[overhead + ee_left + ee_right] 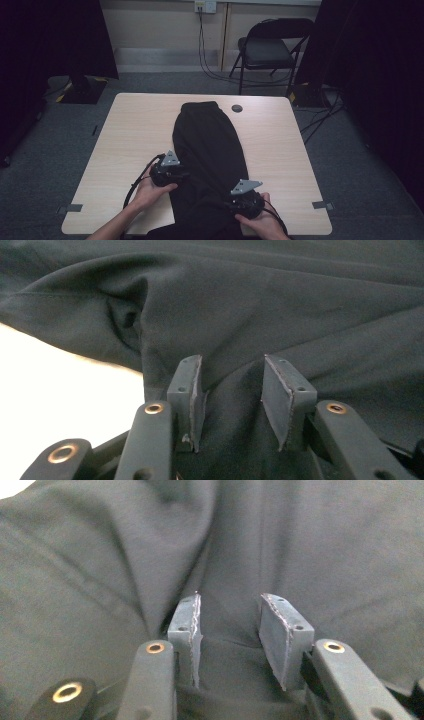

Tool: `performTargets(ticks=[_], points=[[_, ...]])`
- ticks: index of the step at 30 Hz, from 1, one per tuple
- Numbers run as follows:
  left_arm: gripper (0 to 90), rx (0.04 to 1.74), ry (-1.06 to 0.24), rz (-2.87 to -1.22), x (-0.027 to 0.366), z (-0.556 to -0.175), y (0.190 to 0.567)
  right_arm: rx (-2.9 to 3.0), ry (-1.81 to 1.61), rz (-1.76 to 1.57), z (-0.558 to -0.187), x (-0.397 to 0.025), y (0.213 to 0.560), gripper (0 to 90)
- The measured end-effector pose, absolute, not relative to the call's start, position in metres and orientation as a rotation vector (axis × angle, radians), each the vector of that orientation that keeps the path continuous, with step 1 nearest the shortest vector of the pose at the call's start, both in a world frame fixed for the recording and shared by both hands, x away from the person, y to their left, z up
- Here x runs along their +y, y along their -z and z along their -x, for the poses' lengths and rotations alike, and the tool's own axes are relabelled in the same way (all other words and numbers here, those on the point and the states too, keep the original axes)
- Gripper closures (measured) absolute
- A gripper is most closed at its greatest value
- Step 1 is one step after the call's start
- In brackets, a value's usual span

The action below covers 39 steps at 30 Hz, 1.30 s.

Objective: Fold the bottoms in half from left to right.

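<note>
A black garment (207,150) lies lengthwise down the middle of the light wooden table (130,130), from the far side to the near edge. At its left edge my left gripper (181,175) stands open, jaws either side of a raised fold of the cloth (235,405) and the bare tabletop to their left. My left gripper's jaws (232,365) are a clear gap apart. Near the front edge my right gripper (231,203) rests on the garment's right side. It is open too (230,602), with dark fabric (225,655) bunched between the pads.
A round cable hole (237,108) sits in the table beside the garment's far end. A black folding chair (270,47) stands beyond the table, with cables on the carpet. Dark curtains hang at both sides. Tape marks (74,207) lie near the front corners.
</note>
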<state>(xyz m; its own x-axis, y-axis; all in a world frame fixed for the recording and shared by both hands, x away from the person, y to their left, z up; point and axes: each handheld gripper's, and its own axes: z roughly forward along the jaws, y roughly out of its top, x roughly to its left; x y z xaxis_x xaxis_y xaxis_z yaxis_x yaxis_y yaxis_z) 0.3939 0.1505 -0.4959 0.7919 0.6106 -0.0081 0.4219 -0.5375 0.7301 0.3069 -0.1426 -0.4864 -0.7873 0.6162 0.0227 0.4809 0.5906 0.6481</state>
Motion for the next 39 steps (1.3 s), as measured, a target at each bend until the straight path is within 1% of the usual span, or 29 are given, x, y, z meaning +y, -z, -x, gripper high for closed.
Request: performTargets(ticks=[2,6,8,11,12,13,15,17,20,21,23,25,26,30,32,33,35,39], points=[[60.5,0.774,-0.311,-2.253,0.149,-0.385,0.492,2.639,-0.985,-0.907,-0.303,-0.143,0.486,59.1],[62.6,0.803,-0.297,-2.287,0.159,-0.359,0.488,2.617,-1.057,-0.905,-0.312,-0.140,0.482,58.0],[62.5,0.804,-0.281,-2.309,0.166,-0.347,0.487,2.574,-1.109,-0.916,-0.323,-0.138,0.477,57.4],[62.3,0.855,-0.249,-2.335,0.175,-0.333,0.481,2.503,-1.134,-0.940,-0.341,-0.138,0.469,57.2],[61.9,0.835,-0.244,-2.322,0.177,-0.331,0.480,2.482,-1.141,-0.945,-0.348,-0.137,0.467,57.2],[60.6,0.814,-0.246,-2.302,0.176,-0.332,0.479,2.472,-1.155,-0.949,-0.355,-0.137,0.465,57.6],[56.3,0.833,-0.269,-2.245,0.176,-0.343,0.470,2.441,-1.150,-0.949,-0.371,-0.135,0.461,60.4],[58.2,0.860,-0.273,-2.191,0.177,-0.362,0.462,2.429,-1.161,-0.948,-0.390,-0.132,0.458,61.9],[58.2,0.907,-0.274,-2.155,0.173,-0.399,0.460,2.415,-1.139,-0.956,-0.419,-0.124,0.458,62.9],[58.9,0.920,-0.277,-2.141,0.170,-0.411,0.462,2.411,-1.121,-0.942,-0.428,-0.120,0.460,62.9],[59.2,0.932,-0.305,-2.165,0.164,-0.432,0.467,2.402,-1.107,-0.941,-0.442,-0.113,0.464,63.8],[60.0,0.924,-0.363,-2.172,0.160,-0.444,0.474,2.404,-1.102,-0.960,-0.454,-0.106,0.468,63.7],[60.0,0.953,-0.348,-2.157,0.159,-0.448,0.479,2.411,-1.089,-0.965,-0.458,-0.102,0.471,63.8],[59.4,0.979,-0.340,-2.193,0.155,-0.451,0.490,2.462,-1.036,-0.985,-0.468,-0.093,0.484,63.6],[58.9,0.942,-0.396,-2.220,0.151,-0.447,0.491,2.493,-0.994,-0.987,-0.468,-0.092,0.491,61.6],[61.4,0.944,-0.381,-2.225,0.150,-0.444,0.490,2.488,-1.003,-0.985,-0.466,-0.093,0.492,61.2],[61.7,0.944,-0.372,-2.225,0.149,-0.437,0.490,2.510,-0.996,-1.004,-0.463,-0.096,0.490,59.6],[61.6,0.895,-0.344,-2.245,0.154,-0.415,0.490,2.513,-1.037,-0.992,-0.444,-0.105,0.492,59.9]])
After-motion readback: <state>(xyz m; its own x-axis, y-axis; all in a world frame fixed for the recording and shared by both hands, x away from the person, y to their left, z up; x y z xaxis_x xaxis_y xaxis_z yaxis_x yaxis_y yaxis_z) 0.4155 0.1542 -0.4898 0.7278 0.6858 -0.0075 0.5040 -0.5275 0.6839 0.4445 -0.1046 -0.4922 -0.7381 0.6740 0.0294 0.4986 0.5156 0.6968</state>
